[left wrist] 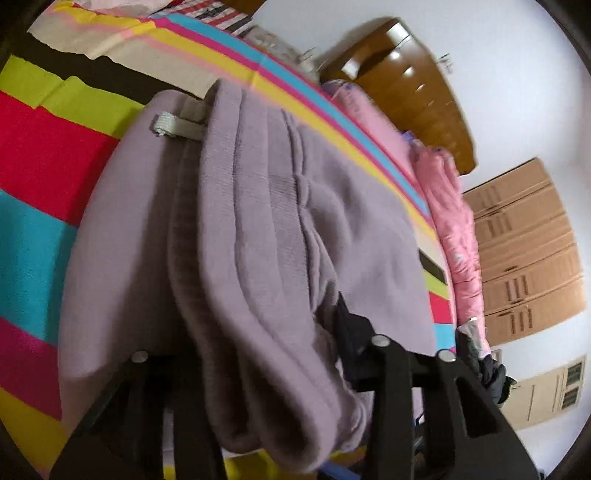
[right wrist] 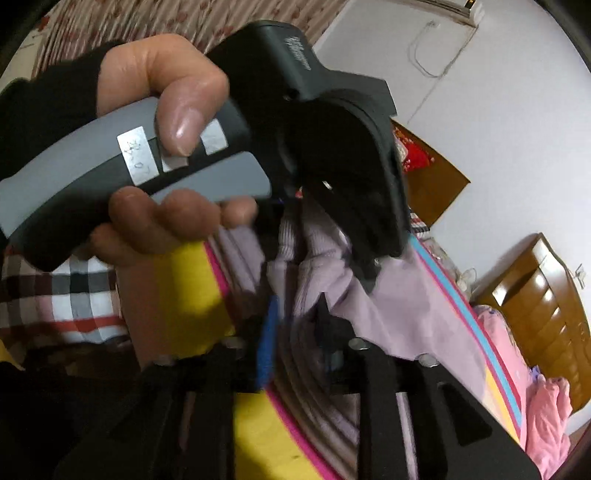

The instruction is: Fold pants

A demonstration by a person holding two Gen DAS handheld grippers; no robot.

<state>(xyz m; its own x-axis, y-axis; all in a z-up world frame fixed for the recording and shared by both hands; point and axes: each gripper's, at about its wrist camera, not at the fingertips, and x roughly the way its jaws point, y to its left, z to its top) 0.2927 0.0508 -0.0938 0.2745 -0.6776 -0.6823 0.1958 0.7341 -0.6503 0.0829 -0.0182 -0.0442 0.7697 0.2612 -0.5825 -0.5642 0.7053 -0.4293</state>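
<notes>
Left gripper (left wrist: 258, 354) pinches a thick fold of the lilac pants (left wrist: 266, 206), which lie bunched on the striped bedspread (left wrist: 40, 155). Right gripper (right wrist: 295, 332) straddles the same fabric, though blur hides whether it grips; pink quilt (left wrist: 454, 221) beyond

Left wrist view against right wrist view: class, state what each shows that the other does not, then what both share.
Only the left wrist view shows the stacked cardboard boxes against the wall and the grey drawstring tip lying on the pants. Only the right wrist view shows a hand gripping the left gripper by its handle, a plaid sleeve, and the wall-mounted air conditioner. Both show the lilac pants on the striped bedspread, the pink quilt and the wooden headboard.
</notes>
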